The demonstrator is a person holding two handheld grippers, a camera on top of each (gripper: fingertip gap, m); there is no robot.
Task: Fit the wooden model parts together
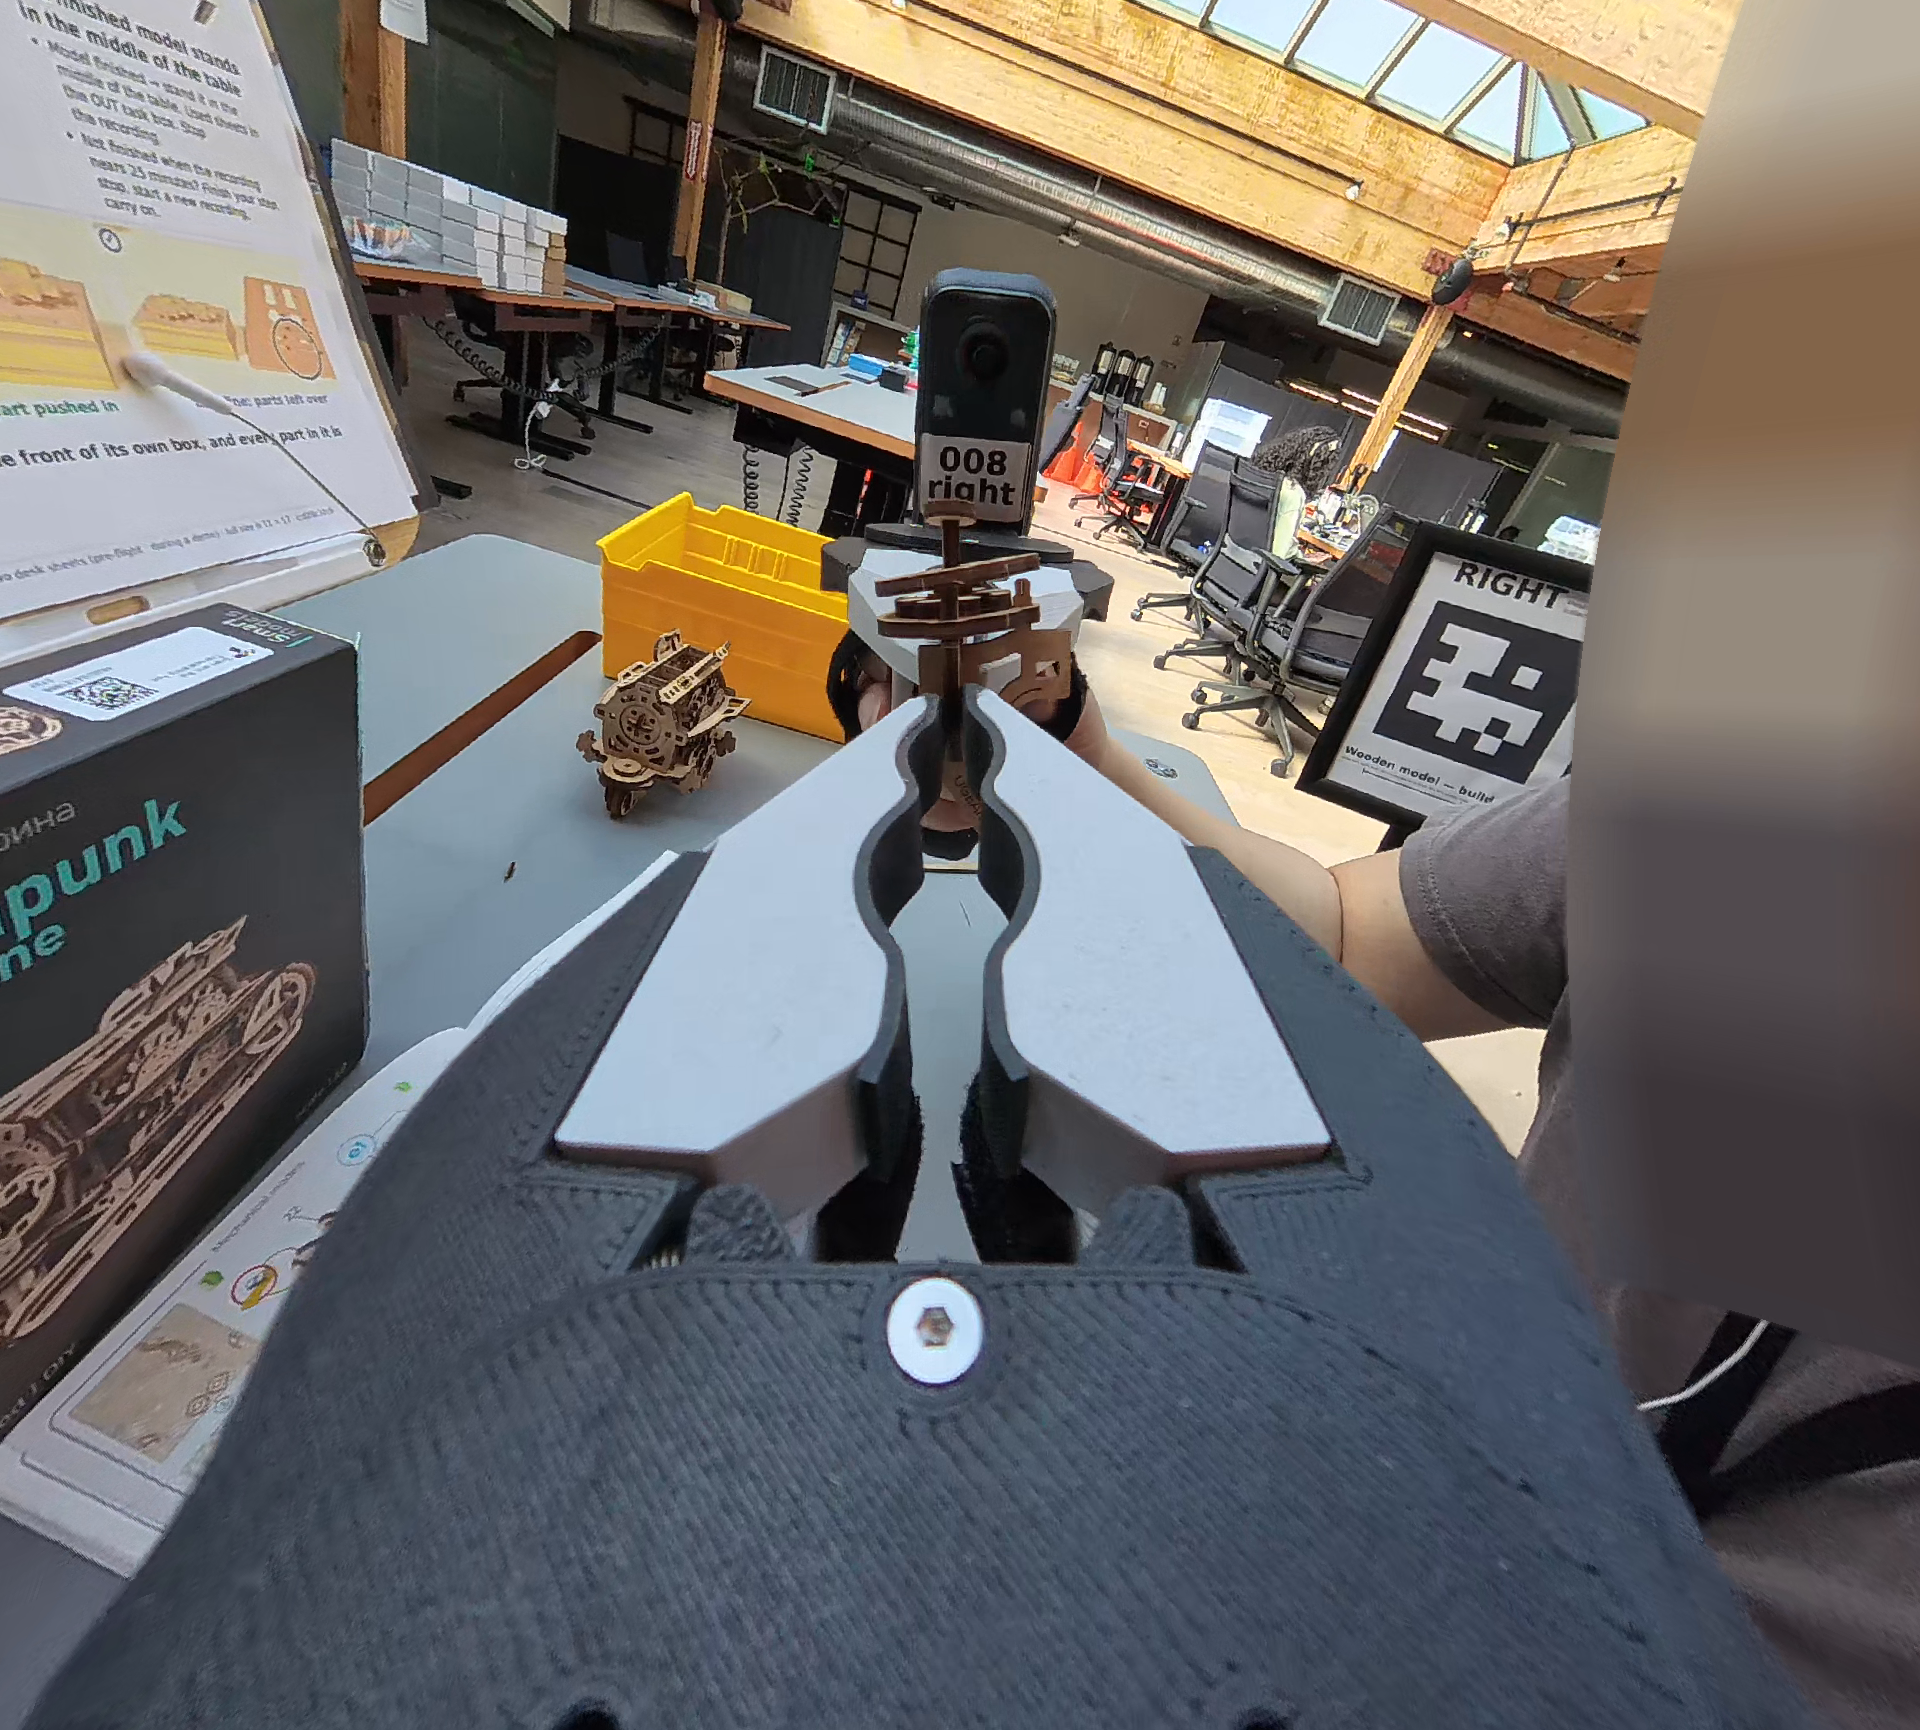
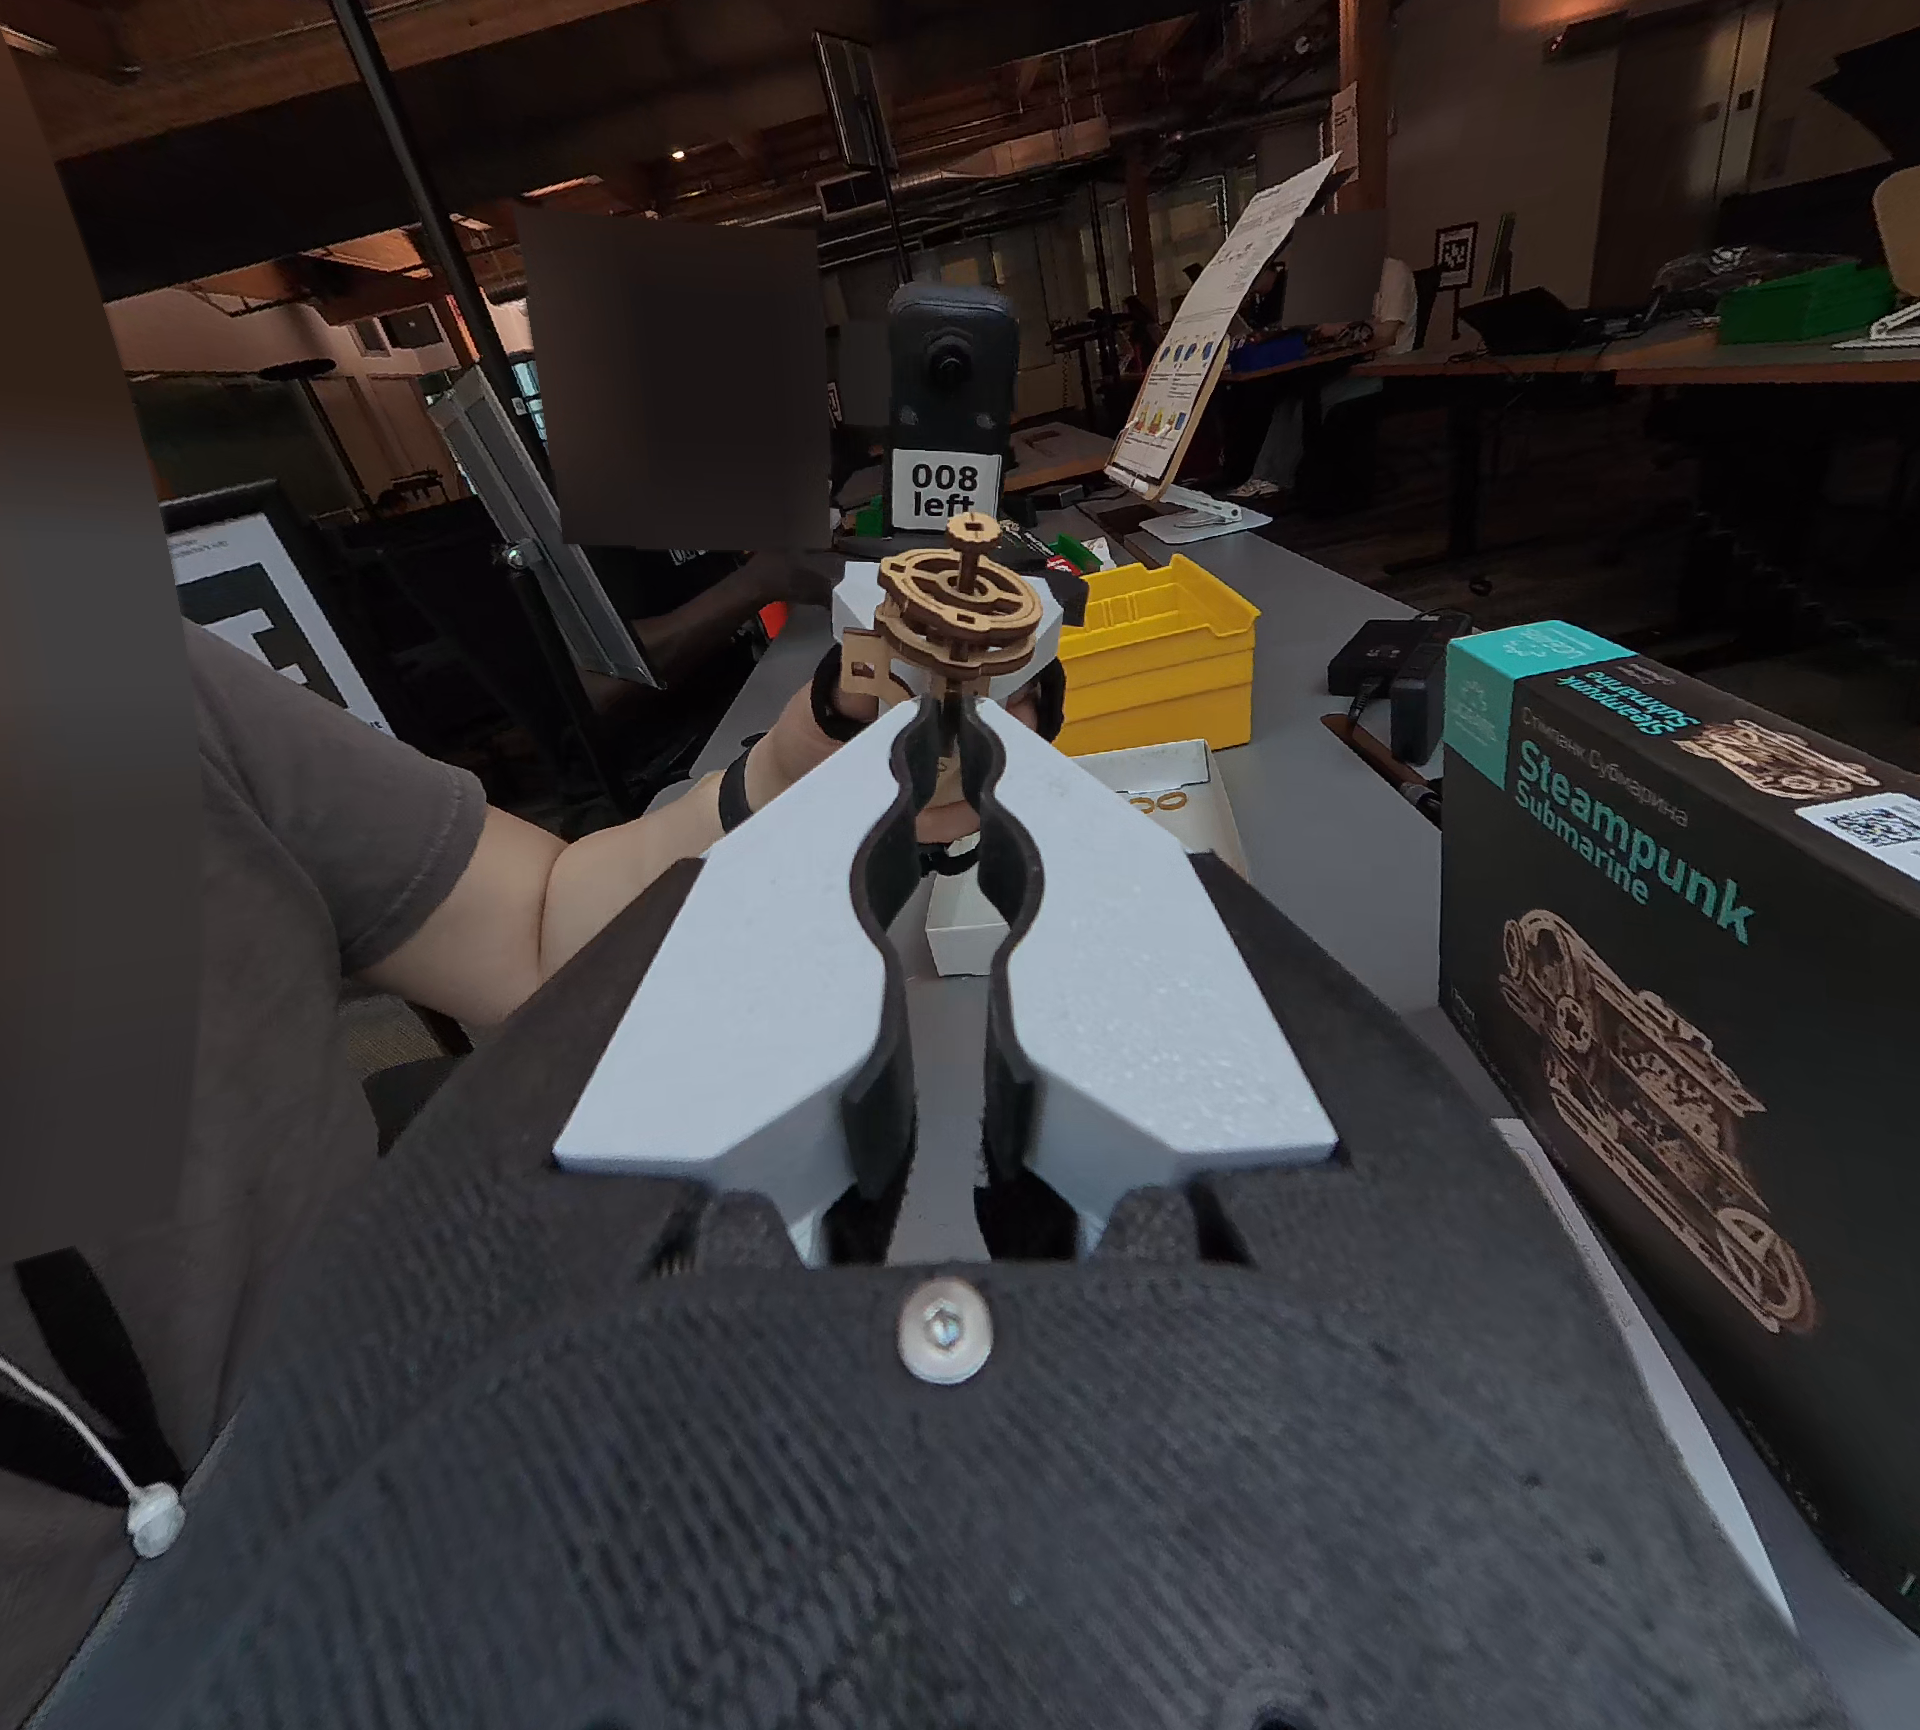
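A small wooden sub-assembly (image 1: 956, 605), several stacked rings on an upright shaft with a side tab, is held in the air between both grippers. My left gripper (image 1: 951, 709) is shut on the lower shaft. My right gripper (image 2: 948, 709) faces it from the opposite side and is shut on the same shaft below the rings (image 2: 956, 615). Each view shows the other gripper's camera (image 1: 982, 371) (image 2: 951, 371) right behind the part. A partly built wooden model (image 1: 660, 724) sits on the grey table (image 1: 468, 641), left of the grippers.
A yellow bin (image 1: 727, 600) (image 2: 1164, 662) stands behind the model. The black kit box (image 1: 177, 953) (image 2: 1683, 953) lies on an instruction sheet (image 1: 156, 1368) at the table edge. An instruction board (image 1: 156, 174), a framed marker sign (image 1: 1455, 672), white boxes (image 2: 961, 937) and a black adapter (image 2: 1392, 652) are around. Left and right tips are no more than a few centimetres apart.
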